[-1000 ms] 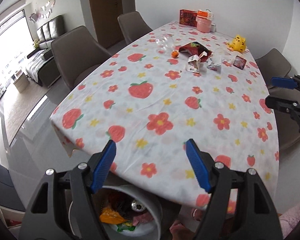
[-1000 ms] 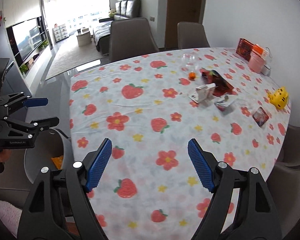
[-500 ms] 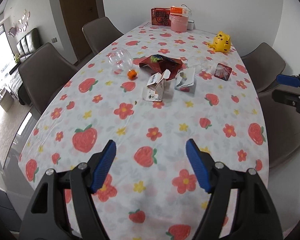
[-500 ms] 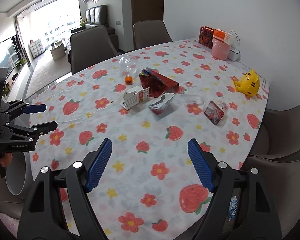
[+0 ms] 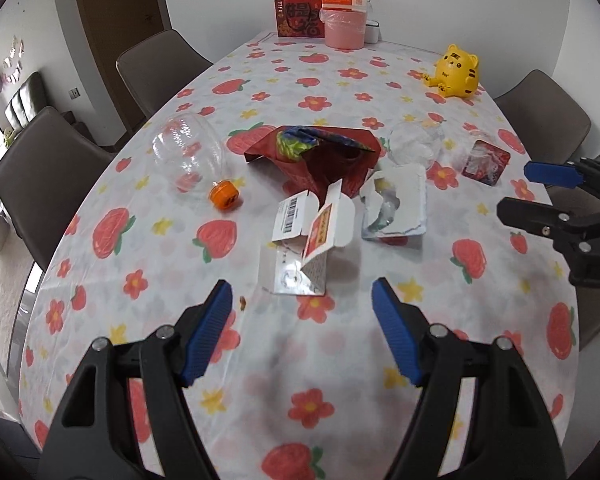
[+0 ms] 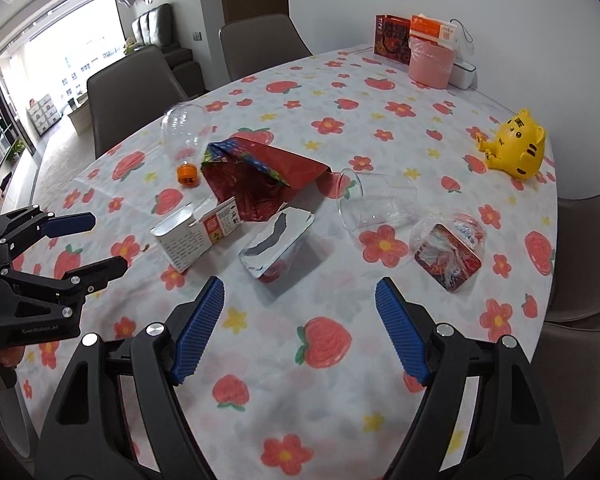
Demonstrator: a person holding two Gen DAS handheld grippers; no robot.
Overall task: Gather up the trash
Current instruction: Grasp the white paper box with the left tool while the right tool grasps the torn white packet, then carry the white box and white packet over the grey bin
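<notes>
Trash lies mid-table: an opened white carton [image 5: 308, 240] [image 6: 198, 234], a torn foil tray [image 5: 396, 208] [image 6: 276, 242], a red snack bag [image 5: 324, 156] [image 6: 256, 176], a clear bottle [image 5: 188, 156] [image 6: 184, 128] with an orange cap [image 5: 225, 196] [image 6: 187, 175], a clear cup [image 5: 416, 146] [image 6: 374, 202] and a wrapped red packet [image 5: 485, 160] [image 6: 448, 252]. My left gripper [image 5: 302, 324] is open and empty just short of the carton. My right gripper [image 6: 300, 324] is open and empty just short of the foil tray.
A yellow tiger toy [image 5: 458, 70] [image 6: 516, 152], a pink tub [image 5: 345, 28] [image 6: 430, 64] and a red box [image 5: 298, 16] stand at the table's far end. Grey chairs [image 5: 40, 172] [image 6: 132, 92] surround the flowered tablecloth [image 5: 300, 368].
Both grippers moved forward over the table toward the trash pile, still open. The white bin below the table edge has dropped out of view.
</notes>
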